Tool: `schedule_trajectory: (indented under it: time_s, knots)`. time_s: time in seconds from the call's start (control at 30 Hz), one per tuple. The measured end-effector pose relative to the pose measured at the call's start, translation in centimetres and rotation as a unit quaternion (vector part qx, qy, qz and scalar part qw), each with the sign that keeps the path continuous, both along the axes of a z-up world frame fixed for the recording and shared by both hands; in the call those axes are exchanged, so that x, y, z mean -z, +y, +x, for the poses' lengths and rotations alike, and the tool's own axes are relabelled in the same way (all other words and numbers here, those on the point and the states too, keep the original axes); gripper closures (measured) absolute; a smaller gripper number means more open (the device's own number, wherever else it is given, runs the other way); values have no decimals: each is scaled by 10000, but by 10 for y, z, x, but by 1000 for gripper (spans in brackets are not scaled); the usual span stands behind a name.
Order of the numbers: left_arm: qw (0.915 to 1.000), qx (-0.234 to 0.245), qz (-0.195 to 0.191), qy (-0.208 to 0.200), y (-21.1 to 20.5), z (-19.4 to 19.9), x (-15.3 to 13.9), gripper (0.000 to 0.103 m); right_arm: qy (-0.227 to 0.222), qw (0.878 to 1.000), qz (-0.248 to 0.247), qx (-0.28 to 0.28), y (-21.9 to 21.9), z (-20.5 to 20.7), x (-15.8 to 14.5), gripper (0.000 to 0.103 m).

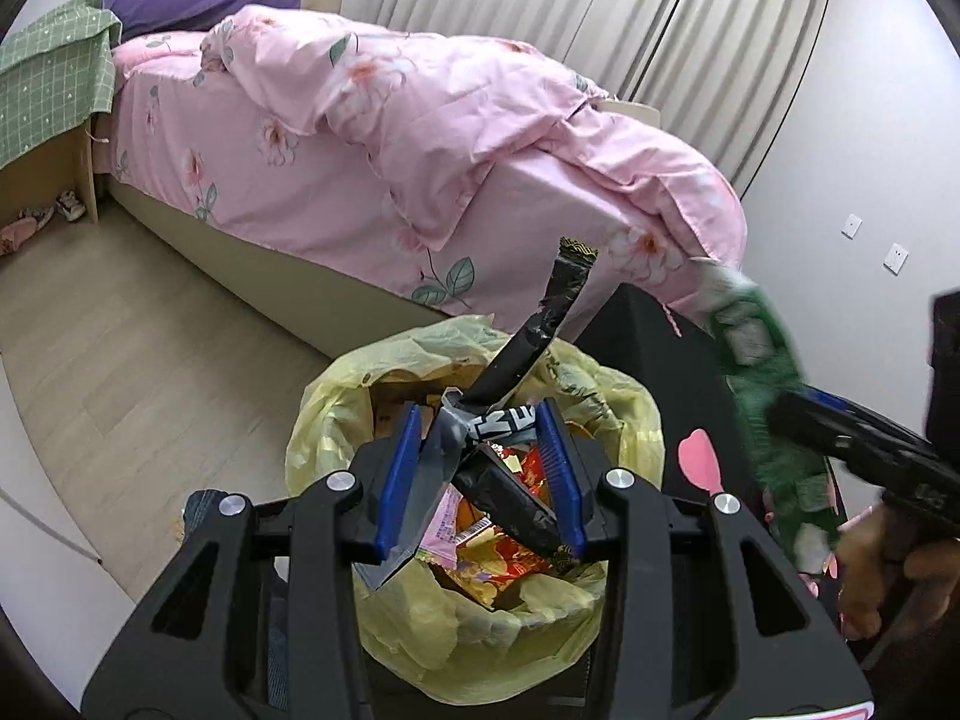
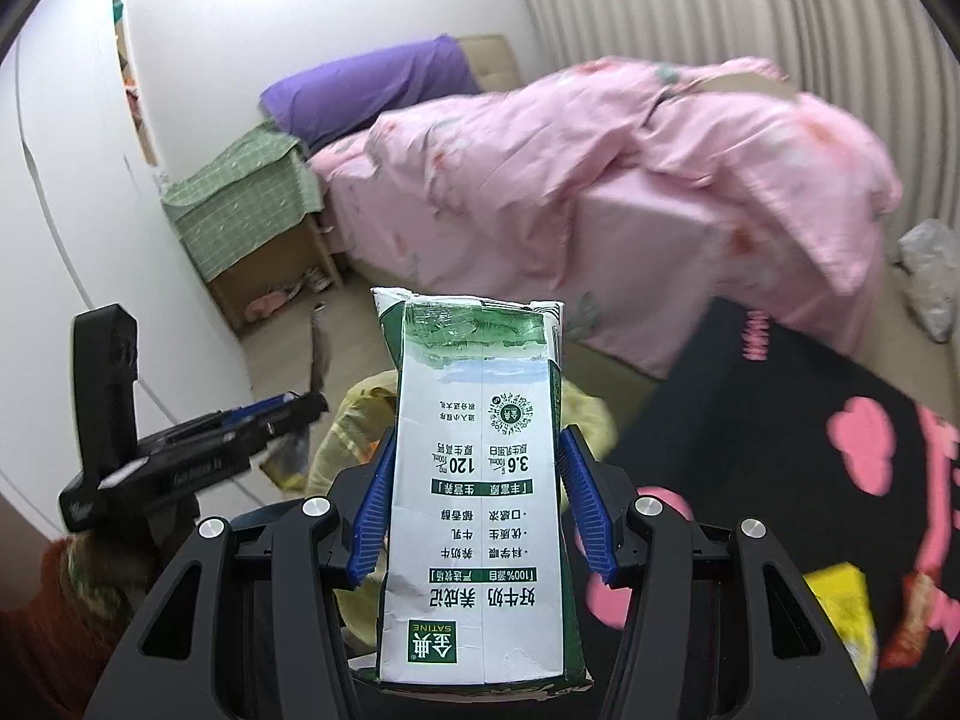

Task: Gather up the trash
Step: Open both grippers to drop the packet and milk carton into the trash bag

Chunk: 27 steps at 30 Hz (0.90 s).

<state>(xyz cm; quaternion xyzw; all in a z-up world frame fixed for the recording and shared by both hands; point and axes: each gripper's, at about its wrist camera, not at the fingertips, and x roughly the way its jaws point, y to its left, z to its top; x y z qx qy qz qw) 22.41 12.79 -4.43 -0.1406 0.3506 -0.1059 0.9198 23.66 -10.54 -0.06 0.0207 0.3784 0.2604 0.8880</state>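
My left gripper [image 1: 483, 474] pinches a limp, crinkly black wrapper [image 1: 528, 354] above the yellow-lined bin [image 1: 336, 408], while my right gripper [image 2: 480, 510] clamps the light, crushable milk carton [image 2: 480, 480] mid-body, nearby.

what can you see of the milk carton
The milk carton is a tall white and green paper box with Chinese print, a QR code and a green SATINE logo, all reading upside down in the right wrist view. Its far end is crumpled and looks torn open. The right gripper holds it by its two side walls, blue pads pressing each side. It hangs in the air beside the yellow-lined bin, above a black mat.
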Motion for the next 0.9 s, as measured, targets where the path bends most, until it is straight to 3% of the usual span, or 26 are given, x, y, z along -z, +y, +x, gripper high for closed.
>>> schedule_trajectory:
  time_s: [0.07,0.3,0.47,0.67,0.9]
  knots:
    - [9999,34,-37,142,3,10,8,65,184,9998,-12,-104,9,12,11,53]
    - [9974,31,-174,701,10,33,37,65,1475,9884,223,-266,36,67,64,53]
    - [9963,77,-234,819,8,42,52,65,1374,9905,-100,-4,43,89,77,53]
    - [9959,95,-184,883,2,56,60,65,1266,9920,-1,-4,35,92,85,53]
    - [9973,-15,-46,728,5,44,50,59,1211,9922,277,109,27,91,86,53]
